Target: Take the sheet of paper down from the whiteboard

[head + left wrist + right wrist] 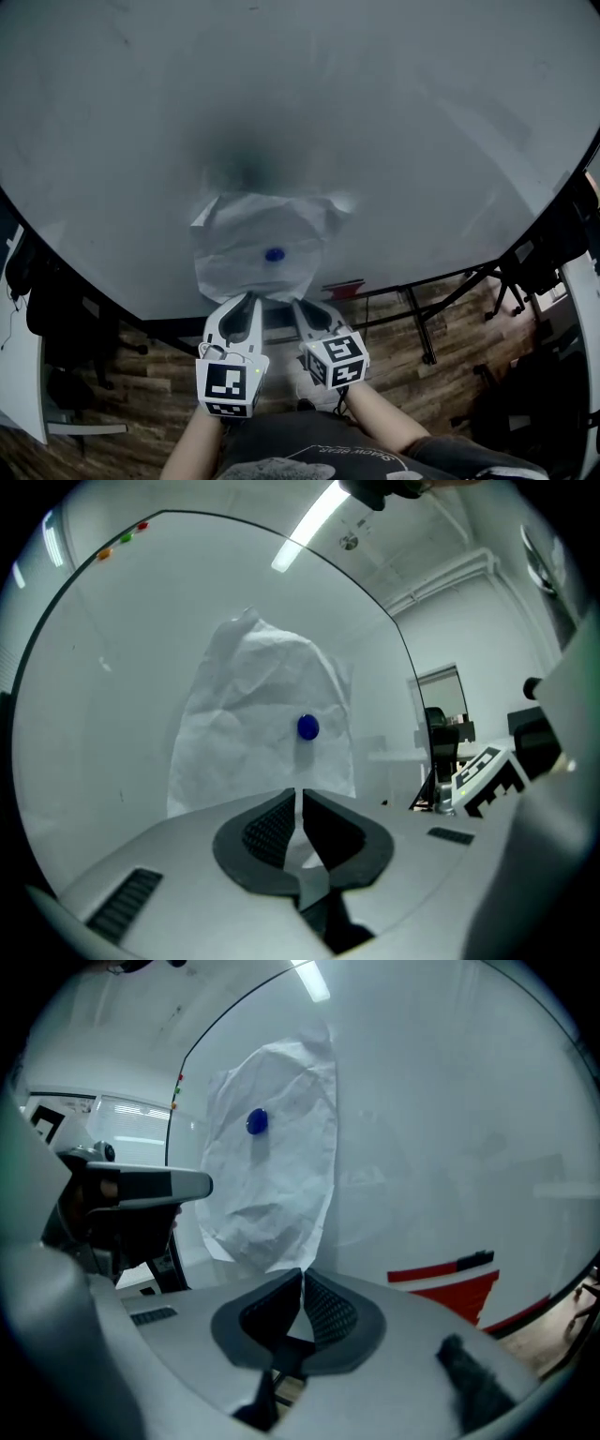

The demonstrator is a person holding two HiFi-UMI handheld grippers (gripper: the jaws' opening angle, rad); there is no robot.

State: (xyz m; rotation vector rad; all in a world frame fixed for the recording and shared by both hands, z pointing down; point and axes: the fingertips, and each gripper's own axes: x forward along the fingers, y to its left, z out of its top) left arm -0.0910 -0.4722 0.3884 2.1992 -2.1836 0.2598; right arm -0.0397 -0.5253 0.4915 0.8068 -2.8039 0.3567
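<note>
Forearms (384,412) reaching forward, left gripper (248,298), right gripper (298,305) side by side, both clamped on bottom edge of sheet of paper (248,234) (blue magnet (274,254) pins it)

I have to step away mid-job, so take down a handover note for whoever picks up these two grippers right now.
Left gripper: jaws together, tips at the lower edge of the sheet of paper. Can't tell if it pinches the edge.
Right gripper: jaws together, close beside it at the same edge.
Sheet: crumpled, on the whiteboard, pinned by a blue magnet.
Done: both grippers are at the sheet; nothing is off the board yet.
Left: free the sheet from the magnet and take it down.
</note>
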